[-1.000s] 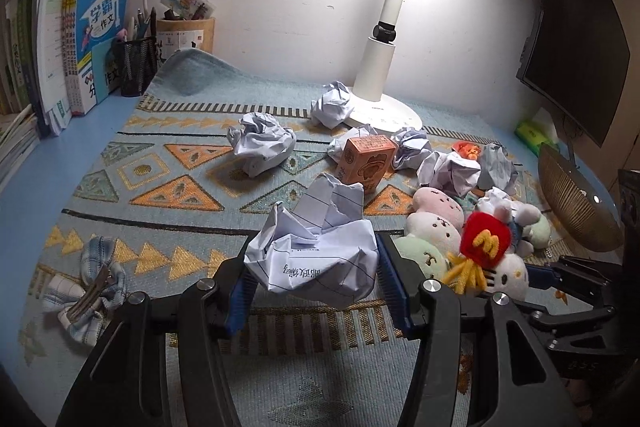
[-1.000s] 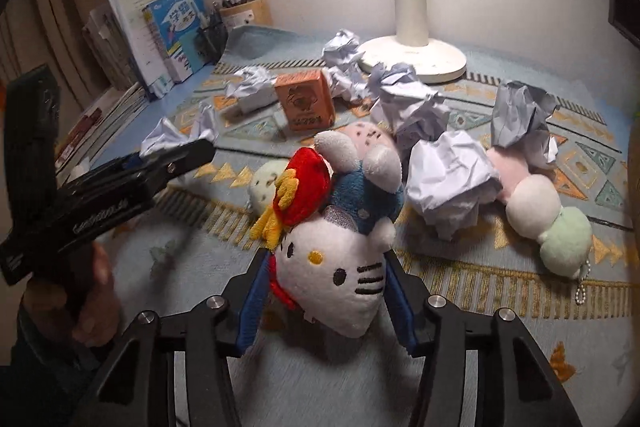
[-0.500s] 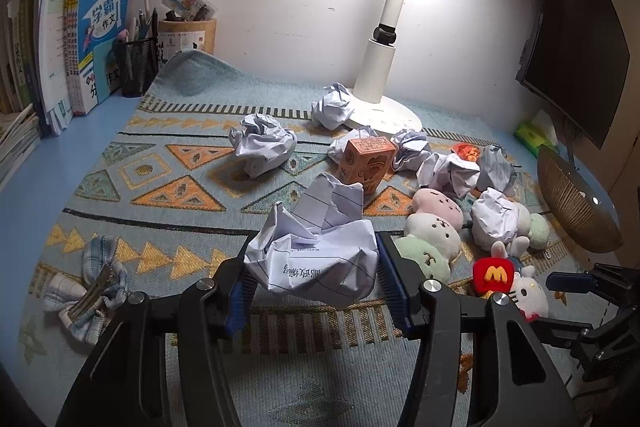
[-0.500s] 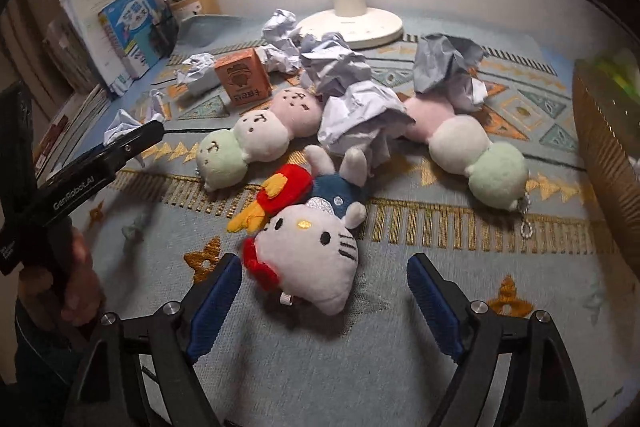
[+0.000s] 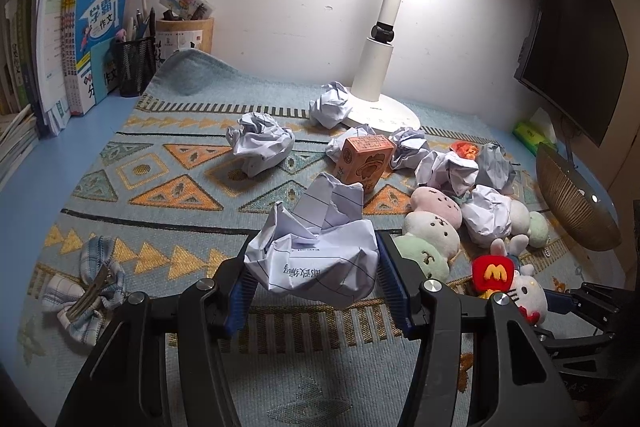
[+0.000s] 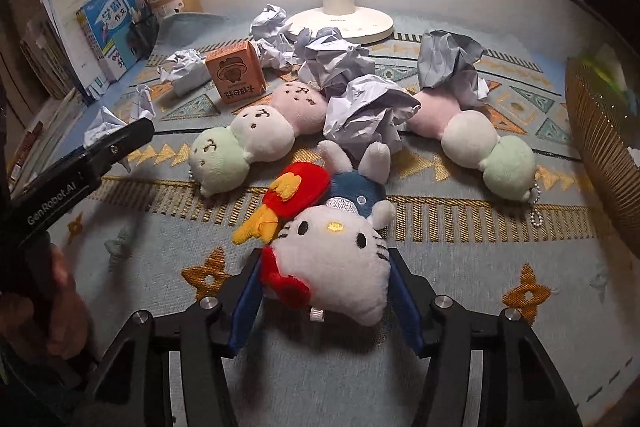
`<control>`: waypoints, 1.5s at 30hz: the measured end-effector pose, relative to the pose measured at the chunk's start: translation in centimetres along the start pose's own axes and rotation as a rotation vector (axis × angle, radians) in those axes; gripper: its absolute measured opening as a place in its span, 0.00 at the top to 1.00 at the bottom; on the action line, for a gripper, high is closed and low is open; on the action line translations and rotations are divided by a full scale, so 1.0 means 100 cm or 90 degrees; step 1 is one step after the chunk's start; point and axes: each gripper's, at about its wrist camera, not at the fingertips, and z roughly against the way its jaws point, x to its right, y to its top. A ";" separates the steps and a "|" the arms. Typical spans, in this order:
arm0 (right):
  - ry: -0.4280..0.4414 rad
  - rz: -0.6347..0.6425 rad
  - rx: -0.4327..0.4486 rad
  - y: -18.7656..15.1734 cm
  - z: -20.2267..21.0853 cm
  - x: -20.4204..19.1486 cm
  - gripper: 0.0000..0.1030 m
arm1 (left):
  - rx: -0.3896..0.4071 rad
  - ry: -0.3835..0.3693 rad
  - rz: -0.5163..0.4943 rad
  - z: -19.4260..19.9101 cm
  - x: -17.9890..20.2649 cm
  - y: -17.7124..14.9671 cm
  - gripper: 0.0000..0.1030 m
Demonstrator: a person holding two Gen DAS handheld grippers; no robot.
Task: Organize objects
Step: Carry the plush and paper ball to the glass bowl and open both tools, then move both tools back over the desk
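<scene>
The left gripper (image 5: 316,275), tilted gently downward, clamps a crumpled lined paper ball (image 5: 316,251) above the patterned mat (image 5: 160,187). The right gripper (image 6: 326,297), pitched steeply down, has just been closing; its jaws now press a white cat plush (image 6: 340,259) lying on the mat.

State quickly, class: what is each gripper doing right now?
Left gripper: shut on the crumpled paper ball.
Right gripper: jaws just closed on the white cat plush.

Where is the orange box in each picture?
Left wrist view: the orange box stands mid-picture, beyond the held crumpled paper.
Right wrist view: the orange box stands upper left, by the pink plush.
Shared landmark: the white lamp base behind it.
</scene>
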 end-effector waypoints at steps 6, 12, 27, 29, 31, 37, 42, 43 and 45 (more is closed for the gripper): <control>0.058 -0.029 0.038 0.002 0.031 0.014 0.45 | 0.003 -0.009 -0.029 0.006 0.013 -0.001 0.49; 0.067 -0.056 0.111 0.008 0.081 0.044 0.45 | 0.014 -0.063 -0.053 0.027 0.054 0.003 0.49; -0.131 -0.209 0.285 0.023 0.201 0.209 0.45 | 0.049 -0.259 -0.198 0.020 0.273 0.077 0.49; -0.152 -0.235 0.280 0.024 0.205 0.232 0.45 | 0.049 -0.277 -0.212 0.013 0.298 0.081 0.49; -0.155 -0.260 0.268 0.025 0.203 0.252 0.45 | 0.043 -0.293 -0.221 0.003 0.320 0.083 0.49; -0.108 -0.383 0.209 0.017 0.175 0.308 0.33 | 0.019 -0.321 -0.220 -0.031 0.359 0.076 0.43; -0.085 -0.413 0.193 0.003 0.164 0.325 0.32 | -0.019 -0.313 -0.204 -0.051 0.364 0.066 0.12; -0.088 -0.409 0.194 0.002 0.166 0.323 0.32 | -0.023 -0.317 -0.199 -0.051 0.362 0.065 0.12; -0.095 -0.398 0.196 0.001 0.170 0.317 0.32 | -0.017 -0.313 -0.188 -0.045 0.353 0.065 0.12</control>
